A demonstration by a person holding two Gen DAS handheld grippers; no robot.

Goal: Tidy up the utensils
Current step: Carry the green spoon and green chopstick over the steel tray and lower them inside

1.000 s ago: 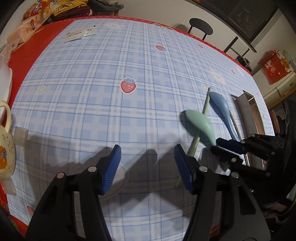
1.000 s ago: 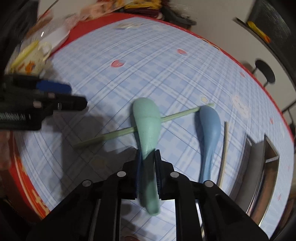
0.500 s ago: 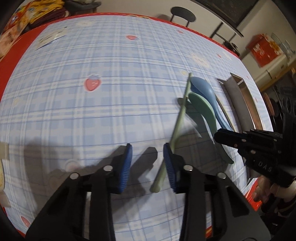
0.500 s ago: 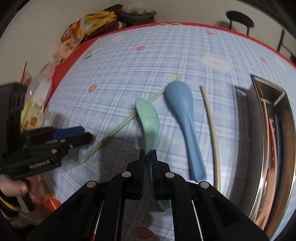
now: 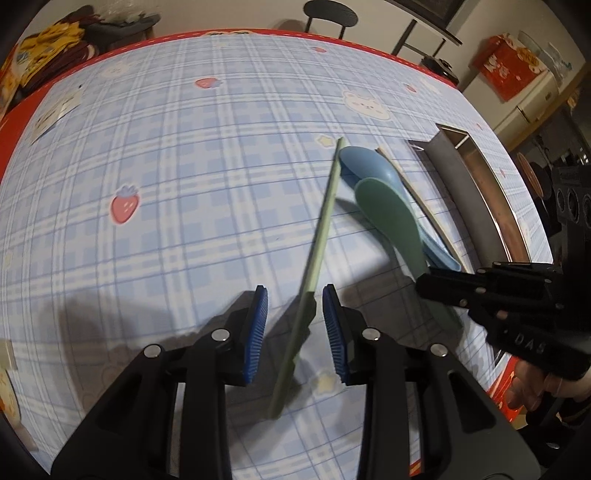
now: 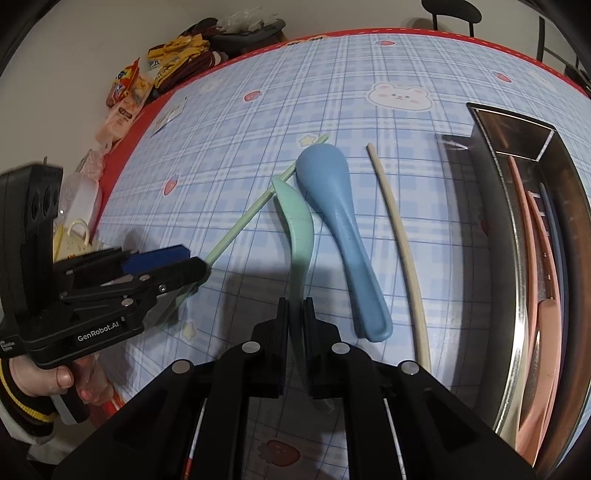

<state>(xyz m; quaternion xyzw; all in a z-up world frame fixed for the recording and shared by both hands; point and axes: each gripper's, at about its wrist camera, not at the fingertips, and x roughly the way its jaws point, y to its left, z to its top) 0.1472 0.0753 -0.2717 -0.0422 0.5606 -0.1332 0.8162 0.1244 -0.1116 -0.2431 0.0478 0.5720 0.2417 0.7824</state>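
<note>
On the blue checked tablecloth a green chopstick lies slanted, its near end between the pads of my left gripper. The pads stand apart from the chopstick on both sides, so that gripper is open. My right gripper is shut on the handle of the green spoon, which is turned on its edge. Beside it lie the blue spoon and a cream chopstick. A metal tray at the right holds pink utensils.
A cream mug and snack packets sit along the table's left red edge. A black chair stands beyond the far edge and a red box off to the right. A hand holds the left gripper.
My left gripper narrowed and slid right until the green chopstick lay between its pads. My right gripper rolled, turning the green spoon on edge beside the blue spoon.
</note>
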